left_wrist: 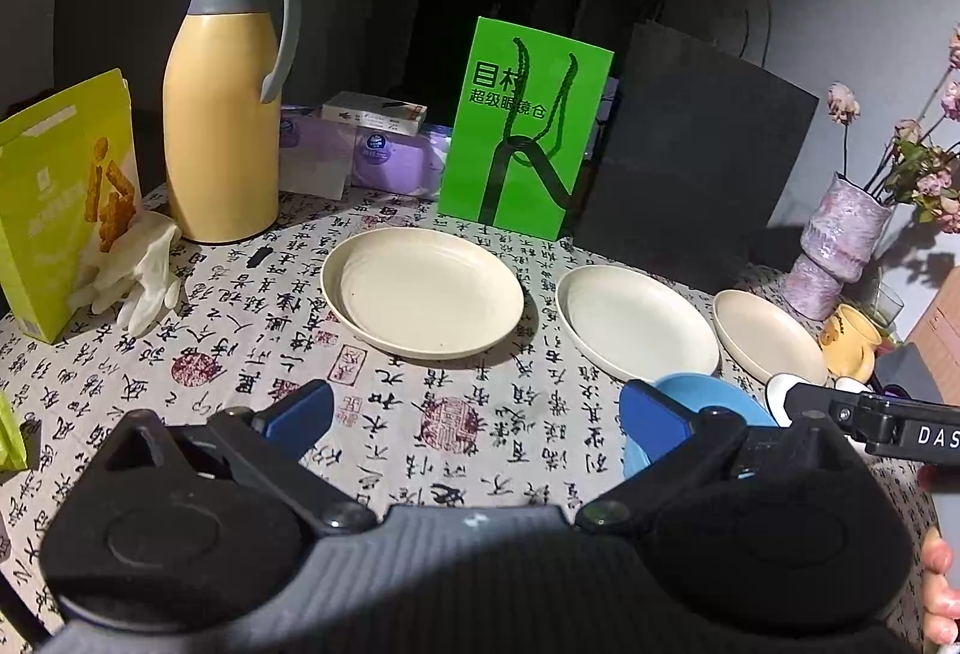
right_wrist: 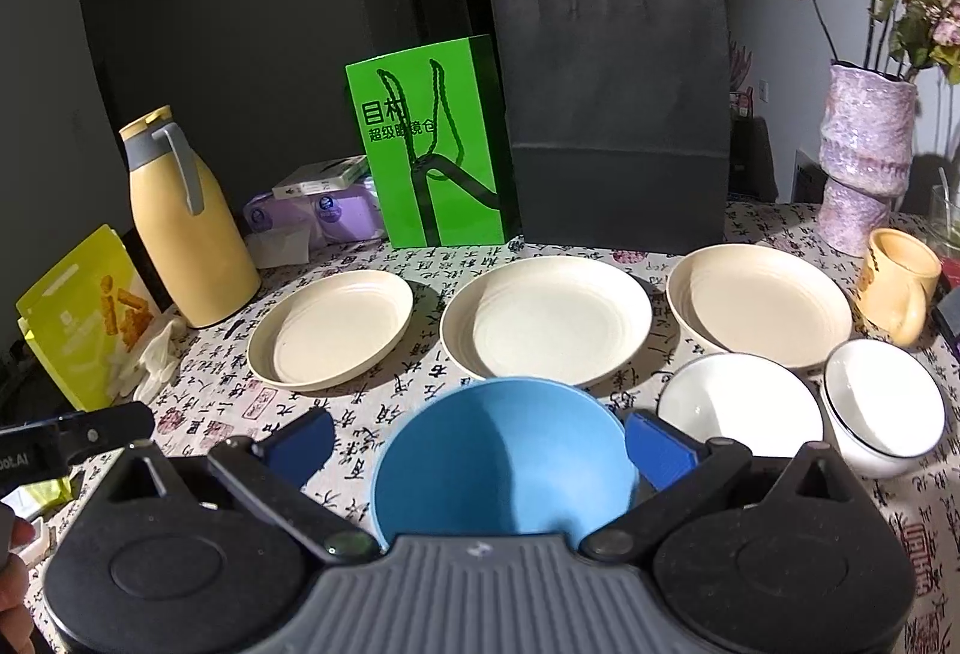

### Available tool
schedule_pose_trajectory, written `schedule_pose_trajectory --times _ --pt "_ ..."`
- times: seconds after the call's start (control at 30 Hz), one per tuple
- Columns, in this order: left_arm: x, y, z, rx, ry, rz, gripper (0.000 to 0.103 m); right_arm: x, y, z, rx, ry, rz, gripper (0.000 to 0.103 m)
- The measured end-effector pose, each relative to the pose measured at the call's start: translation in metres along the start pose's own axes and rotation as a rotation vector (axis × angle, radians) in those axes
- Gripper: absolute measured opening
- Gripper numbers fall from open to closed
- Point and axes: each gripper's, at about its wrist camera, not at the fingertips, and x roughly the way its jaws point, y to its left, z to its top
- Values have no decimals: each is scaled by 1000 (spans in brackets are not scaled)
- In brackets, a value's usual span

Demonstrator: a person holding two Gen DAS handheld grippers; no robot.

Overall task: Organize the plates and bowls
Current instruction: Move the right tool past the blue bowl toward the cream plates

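Note:
Three cream plates lie in a row on the table: left (right_wrist: 331, 328), middle (right_wrist: 546, 319), right (right_wrist: 759, 303); they also show in the left wrist view (left_wrist: 423, 291), (left_wrist: 637, 321), (left_wrist: 768, 336). A blue bowl (right_wrist: 504, 459) sits between the open fingers of my right gripper (right_wrist: 480, 441), untouched. Two white bowls (right_wrist: 741, 405), (right_wrist: 885, 405) stand to its right. My left gripper (left_wrist: 477, 411) is open and empty above the tablecloth, left of the blue bowl (left_wrist: 702, 399).
A yellow thermos (left_wrist: 222, 108), snack bag (left_wrist: 66, 198) and white glove (left_wrist: 141, 273) stand at the left. A green bag (right_wrist: 429, 144) and black bag (right_wrist: 618, 114) stand behind the plates. A vase (right_wrist: 861, 156) and yellow mug (right_wrist: 897, 282) are at the right.

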Motion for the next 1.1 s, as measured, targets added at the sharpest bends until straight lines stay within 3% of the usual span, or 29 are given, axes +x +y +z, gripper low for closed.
schedule_pose_trajectory --times 0.5,0.8,1.1 --pt "27 21 36 -63 -8 25 103 43 25 35 -46 22 10 103" --pt "57 36 57 -119 31 68 103 81 30 58 -74 57 26 103" --pt "88 48 72 -186 63 132 103 117 45 80 -110 109 150 103"
